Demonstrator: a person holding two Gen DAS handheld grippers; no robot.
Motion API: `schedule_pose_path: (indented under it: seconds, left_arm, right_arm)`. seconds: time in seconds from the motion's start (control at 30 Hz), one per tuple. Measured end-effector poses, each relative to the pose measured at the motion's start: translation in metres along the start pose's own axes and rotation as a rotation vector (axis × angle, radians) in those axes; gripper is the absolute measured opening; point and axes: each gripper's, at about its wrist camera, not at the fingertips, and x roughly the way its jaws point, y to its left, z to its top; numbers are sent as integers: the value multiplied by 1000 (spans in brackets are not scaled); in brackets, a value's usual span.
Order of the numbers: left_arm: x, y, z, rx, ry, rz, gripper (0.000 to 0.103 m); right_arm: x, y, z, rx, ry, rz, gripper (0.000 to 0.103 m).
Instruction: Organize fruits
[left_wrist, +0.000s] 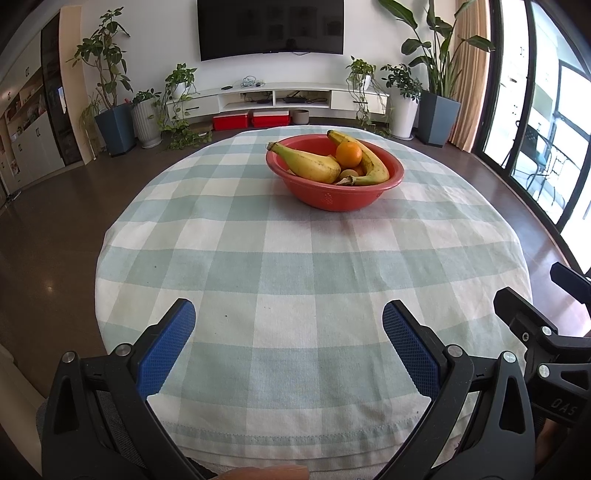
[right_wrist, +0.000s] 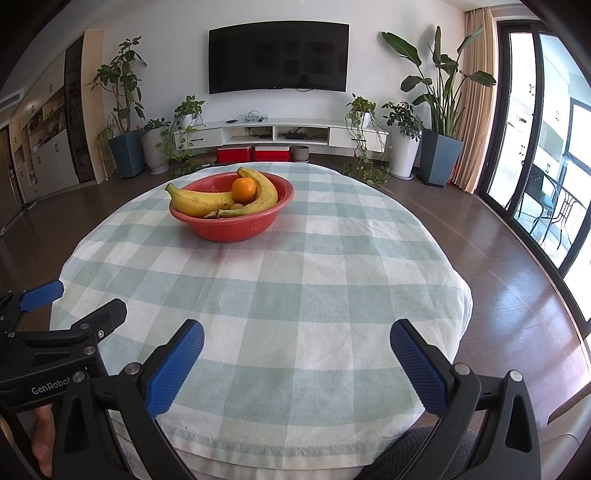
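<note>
A red bowl (left_wrist: 332, 199) (right_wrist: 236, 227) stands on the far half of the checked tablecloth (left_wrist: 295, 266) (right_wrist: 295, 288). It holds two yellow bananas (left_wrist: 306, 164) (right_wrist: 199, 201), an orange (left_wrist: 348, 154) (right_wrist: 243, 189) on top, and small pale fruit lower down. My left gripper (left_wrist: 289, 314) hangs open over the near edge, nothing between its blue pads. My right gripper (right_wrist: 296, 334) is also open and empty, well short of the bowl. Each gripper shows at the edge of the other's view.
The round table drops off to dark wood floor on all sides. A white TV cabinet (right_wrist: 280, 133), potted plants (right_wrist: 439, 110) and red boxes (right_wrist: 255, 153) line the far wall. Glass doors (right_wrist: 546, 147) stand at the right. A person's fingers (right_wrist: 42, 443) hold the left gripper.
</note>
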Motion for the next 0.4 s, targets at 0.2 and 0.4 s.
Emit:
schedule_pose_path:
  seconds: [0.2, 0.4]
  left_arm:
    - [-3, 2, 0, -13, -1, -15, 103]
    - [-10, 1, 1, 9, -42, 16, 103]
  right_arm:
    - [0, 0, -2, 1, 7, 2, 103]
    - [0, -5, -13, 9, 13, 1, 103]
